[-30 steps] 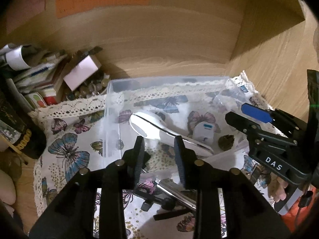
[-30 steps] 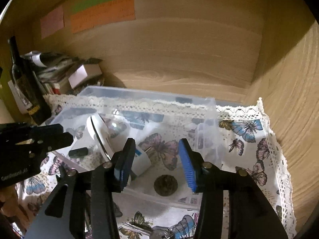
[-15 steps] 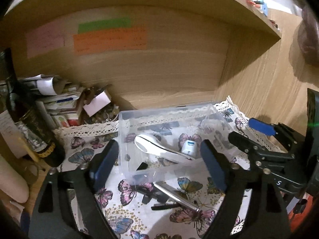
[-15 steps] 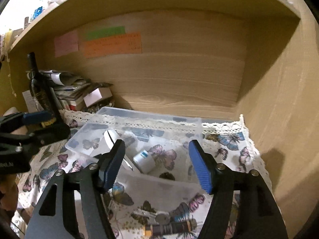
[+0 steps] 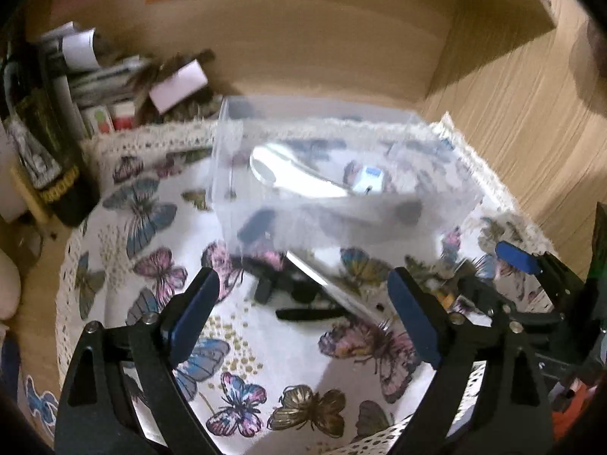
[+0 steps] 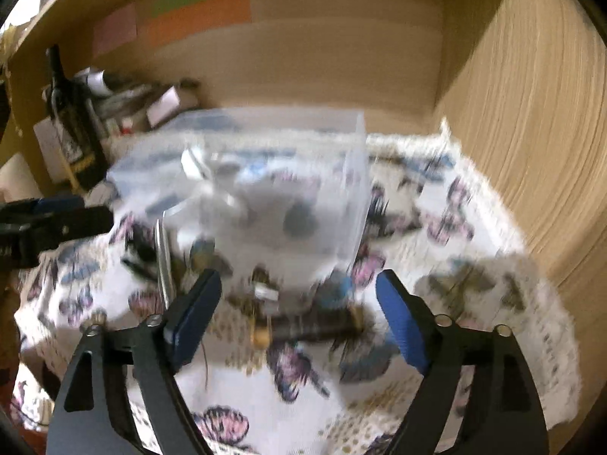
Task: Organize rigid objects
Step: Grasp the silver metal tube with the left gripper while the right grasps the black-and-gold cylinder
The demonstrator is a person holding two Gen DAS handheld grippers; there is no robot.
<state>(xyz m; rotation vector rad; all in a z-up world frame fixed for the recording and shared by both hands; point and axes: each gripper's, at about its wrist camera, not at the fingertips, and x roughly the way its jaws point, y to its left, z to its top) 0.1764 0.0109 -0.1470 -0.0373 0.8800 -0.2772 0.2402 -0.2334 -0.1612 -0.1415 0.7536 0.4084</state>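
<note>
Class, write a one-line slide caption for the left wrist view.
Open left gripper hovers over butterfly cloth, facing a clear box holding a white spoon.

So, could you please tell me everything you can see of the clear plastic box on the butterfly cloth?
The clear plastic box is an open-topped rectangular bin with thin see-through walls, standing upright on the butterfly cloth near the wooden back wall. Inside lie a white spoon-shaped item, a small white container with a blue label, a dark round lump and a small black piece. Neither tongs touch it.
</note>
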